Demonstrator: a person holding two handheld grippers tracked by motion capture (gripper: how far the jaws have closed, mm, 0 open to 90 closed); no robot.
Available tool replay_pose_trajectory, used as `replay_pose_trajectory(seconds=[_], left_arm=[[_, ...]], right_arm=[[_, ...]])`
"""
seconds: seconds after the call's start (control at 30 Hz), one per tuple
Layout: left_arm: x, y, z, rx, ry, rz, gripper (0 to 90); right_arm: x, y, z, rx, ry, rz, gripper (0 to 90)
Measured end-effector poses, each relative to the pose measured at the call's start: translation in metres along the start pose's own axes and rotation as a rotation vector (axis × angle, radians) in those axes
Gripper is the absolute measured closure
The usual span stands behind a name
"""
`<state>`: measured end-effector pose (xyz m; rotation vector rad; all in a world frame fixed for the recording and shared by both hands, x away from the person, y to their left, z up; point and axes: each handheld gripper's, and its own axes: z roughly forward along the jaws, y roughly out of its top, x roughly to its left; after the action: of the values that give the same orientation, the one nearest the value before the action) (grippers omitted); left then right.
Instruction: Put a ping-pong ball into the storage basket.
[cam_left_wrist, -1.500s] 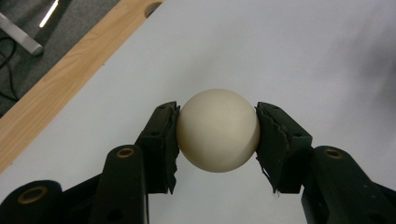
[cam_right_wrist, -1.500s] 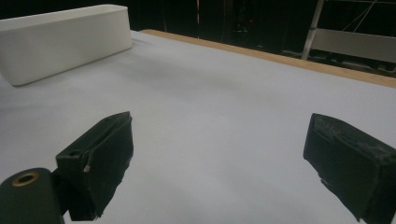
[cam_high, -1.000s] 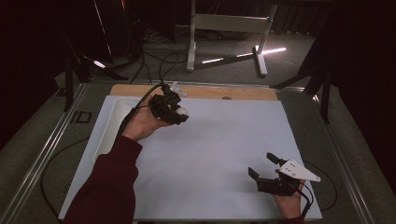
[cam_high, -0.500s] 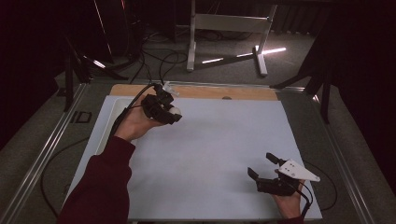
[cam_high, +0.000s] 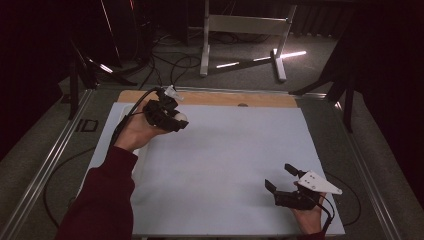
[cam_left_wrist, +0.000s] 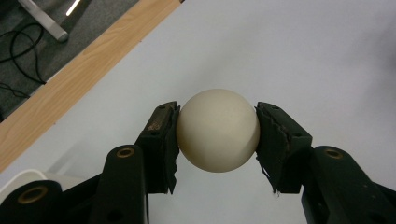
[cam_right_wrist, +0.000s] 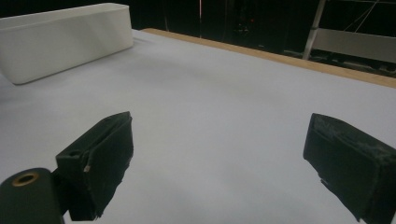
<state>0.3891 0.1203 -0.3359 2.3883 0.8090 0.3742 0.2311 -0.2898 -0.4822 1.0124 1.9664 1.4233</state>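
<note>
Shifted toward the table's far-left corner since a second ago, the left gripper (cam_high: 176, 121) clamps a cream ball (cam_left_wrist: 218, 130) squarely between both pads, held above the pale mat (cam_high: 225, 165). Near the front-right edge, the right gripper (cam_high: 282, 181) rests with jaws wide apart, empty. A white tray (cam_right_wrist: 65, 39) sits beyond.

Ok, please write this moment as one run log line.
left gripper: shut on white ball | right gripper: open, holding nothing | white tray: on table, far side
</note>
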Motion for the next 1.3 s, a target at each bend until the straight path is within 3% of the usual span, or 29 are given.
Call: replay_pose_trajectory(seconds=[1.3], left_arm=[[0.023, -0.031, -0.024, 0.010, 0.052, -0.049, 51.4]], right_arm=[[0.001, 0.001, 0.000, -0.001, 0.002, -0.001, 8.1]])
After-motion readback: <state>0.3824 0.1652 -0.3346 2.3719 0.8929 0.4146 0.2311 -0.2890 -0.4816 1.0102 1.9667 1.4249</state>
